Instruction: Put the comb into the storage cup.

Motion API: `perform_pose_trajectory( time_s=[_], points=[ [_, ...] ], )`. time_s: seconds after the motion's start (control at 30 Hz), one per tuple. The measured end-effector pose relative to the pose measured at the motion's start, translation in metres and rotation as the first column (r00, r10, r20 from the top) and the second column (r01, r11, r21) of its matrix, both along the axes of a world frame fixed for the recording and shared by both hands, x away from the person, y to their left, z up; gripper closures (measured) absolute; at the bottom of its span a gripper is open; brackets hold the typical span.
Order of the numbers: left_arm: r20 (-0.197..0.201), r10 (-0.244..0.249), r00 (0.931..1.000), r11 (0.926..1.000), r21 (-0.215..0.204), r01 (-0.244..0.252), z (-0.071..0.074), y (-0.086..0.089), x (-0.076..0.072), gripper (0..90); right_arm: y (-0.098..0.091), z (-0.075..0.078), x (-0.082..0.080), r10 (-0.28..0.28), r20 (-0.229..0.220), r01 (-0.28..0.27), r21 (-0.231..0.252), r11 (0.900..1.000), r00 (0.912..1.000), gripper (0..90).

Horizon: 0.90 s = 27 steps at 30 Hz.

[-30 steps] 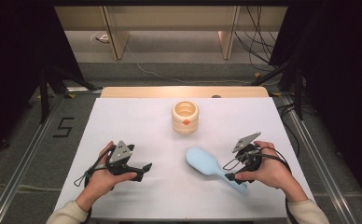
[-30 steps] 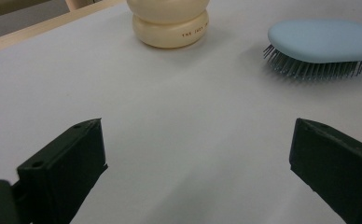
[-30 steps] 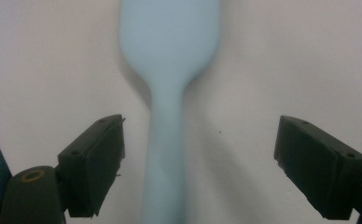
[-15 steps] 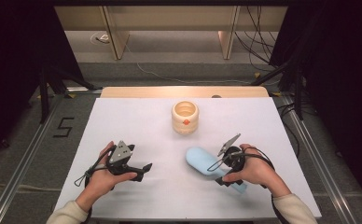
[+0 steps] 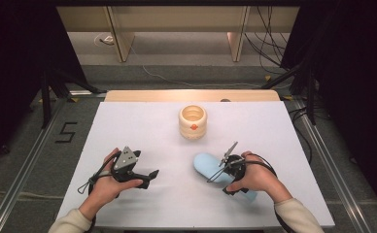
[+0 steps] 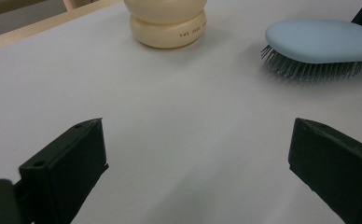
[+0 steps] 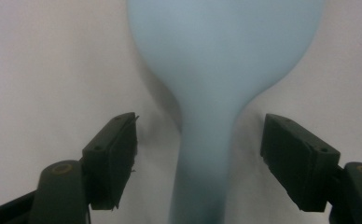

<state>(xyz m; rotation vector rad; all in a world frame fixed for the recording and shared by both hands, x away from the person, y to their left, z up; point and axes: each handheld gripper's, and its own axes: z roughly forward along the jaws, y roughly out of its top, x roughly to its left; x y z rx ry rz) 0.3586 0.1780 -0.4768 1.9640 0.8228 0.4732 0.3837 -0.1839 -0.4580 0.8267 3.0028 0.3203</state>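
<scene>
Closing in, the right claw [image 7: 200, 154] has its jaws around the blue hairbrush [image 7: 216, 70] handle (not squeezing yet), so grabbing and lifting are left, while the left claw [image 6: 195, 168] waits open on the counter [image 5: 143, 131].

A person wears light beige long sleeves [image 5: 70, 223] ending at the wrists. Each hand carries a black hand-held gripper with two blocky black jaws whose flat faces show small round screw holes. The left hand-held gripper [image 5: 150, 175] bears a grey three-cornered plate on top. Thin black cables loop from both; the right hand-held gripper [image 5: 215, 175] has one too.
</scene>
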Motion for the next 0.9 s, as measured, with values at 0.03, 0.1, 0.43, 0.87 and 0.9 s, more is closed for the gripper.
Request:
perform_pose_trajectory(
  time_s=[0.03, 0.1, 0.43, 0.87, 0.9],
  points=[
    [0.0, 0.0, 1.0, 1.0, 0.0, 0.0, 0.0, 0.0, 0.0, 3.7, 0.001, 0.0, 0.0, 0.007, 0.002, -0.007, -0.006, 1.0, 1.0, 29.8],
    [0.0, 0.0, 1.0, 1.0, -0.001, 0.0, 0.0, 0.0, 0.0, 3.7, 0.002, -0.001, 0.001, 0.015, 0.007, -0.015, -0.014, 0.9998, 0.9999, 31.4],
    [0.0, -0.001, 1.0, 1.0, -0.004, 0.001, 0.0, -0.001, 0.0, 4.0, 0.006, -0.001, 0.004, 0.018, 0.027, -0.017, -0.052, 0.9985, 0.9995, 43.4],
    [-0.001, -0.006, 1.0, 1.0, -0.006, 0.006, 0.0, -0.001, -0.001, 4.0, 0.015, 0.001, 0.002, 0.032, 0.018, -0.03, -0.093, 0.9952, 0.9993, 61.2],
    [0.0, -0.005, 1.0, 1.0, -0.006, 0.005, 0.0, -0.001, -0.001, 4.0, 0.016, 0.002, 0.002, 0.029, 0.015, -0.028, -0.096, 0.995, 0.9995, 64.0]
  ],
)
